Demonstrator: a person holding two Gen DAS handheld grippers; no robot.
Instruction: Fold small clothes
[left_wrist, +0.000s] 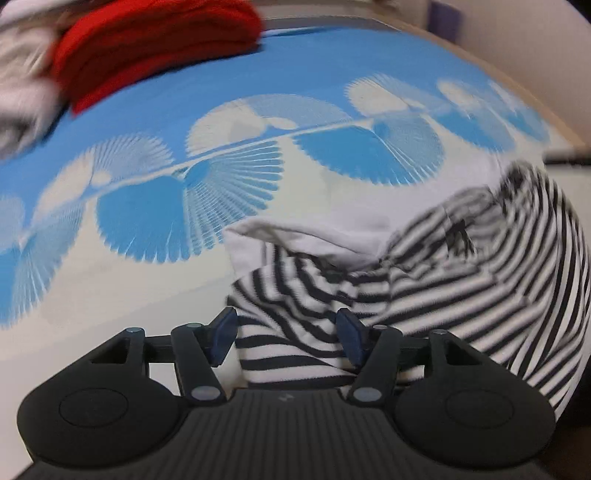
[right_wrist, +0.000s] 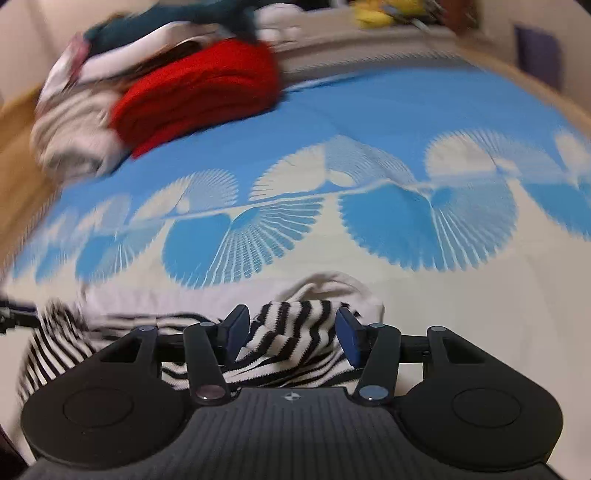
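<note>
A black-and-white striped small garment (left_wrist: 436, 280) with a plain white part lies bunched on the blue and cream bedspread (left_wrist: 221, 110). My left gripper (left_wrist: 288, 338) is open, its blue pads on either side of the garment's near left edge. In the right wrist view the same striped garment (right_wrist: 291, 339) lies crumpled between the pads of my right gripper (right_wrist: 291, 338), which is also open. Both views are blurred by motion. Whether the pads touch the cloth I cannot tell.
A folded red garment (right_wrist: 199, 96) sits at the far left of the bedspread (right_wrist: 369, 110), beside a heap of mixed clothes (right_wrist: 81, 125). It also shows in the left wrist view (left_wrist: 155, 48). A wooden edge (right_wrist: 546, 96) borders the far right.
</note>
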